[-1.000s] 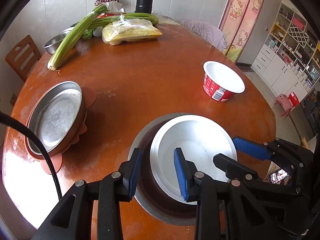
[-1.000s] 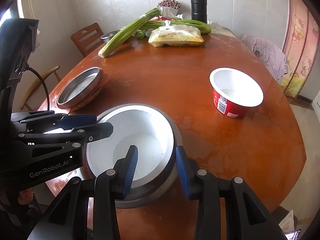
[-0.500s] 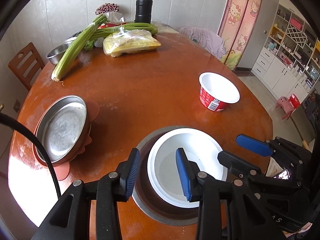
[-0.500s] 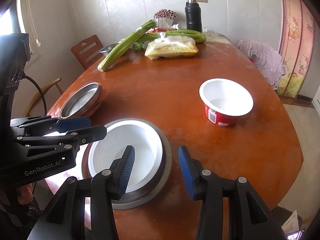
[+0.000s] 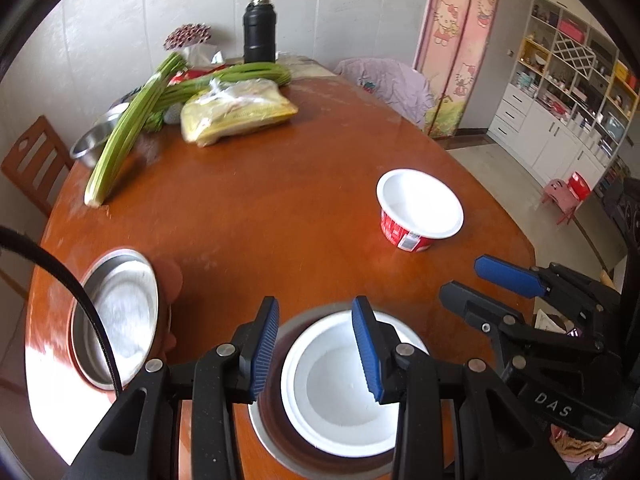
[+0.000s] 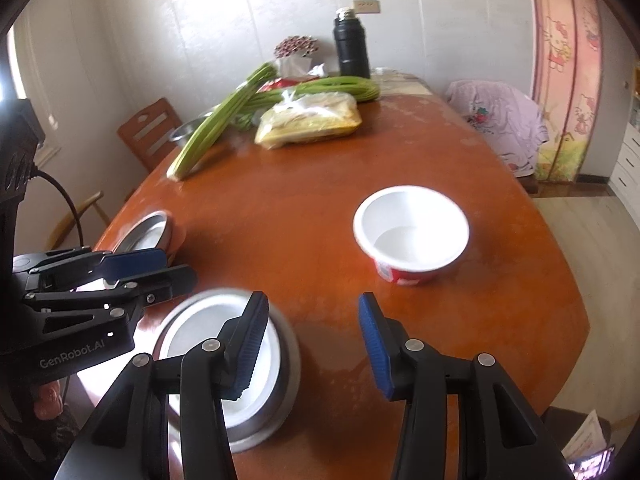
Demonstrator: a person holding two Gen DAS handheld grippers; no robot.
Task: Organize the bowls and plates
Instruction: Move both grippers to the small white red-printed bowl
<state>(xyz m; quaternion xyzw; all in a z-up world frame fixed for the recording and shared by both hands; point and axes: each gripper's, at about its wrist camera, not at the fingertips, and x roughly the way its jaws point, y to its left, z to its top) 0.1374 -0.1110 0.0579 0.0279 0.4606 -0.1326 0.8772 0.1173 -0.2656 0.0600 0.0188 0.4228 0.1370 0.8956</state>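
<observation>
Two hand-held grippers, left (image 5: 312, 344) and right (image 6: 308, 340), hang released, the right's jaws opening on nothing, above the white bowl (image 5: 344, 384) nested in the steel plate (image 5: 276, 432); reaching beyond it, you risk tipping the red-sided bowl (image 6: 412, 232).

White bowl (image 5: 340, 392), red-sided cup (image 5: 416, 212), orange-brown table (image 5: 260, 208).

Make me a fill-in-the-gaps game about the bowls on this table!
1. The white bowl sits inside a wider ____ bowl.
2. The bowl standing alone has a ____ outside.
3. The tall flask at the far end is ____.
4. The table is made of ____.

Missing words: metal; red; black; wood
</observation>
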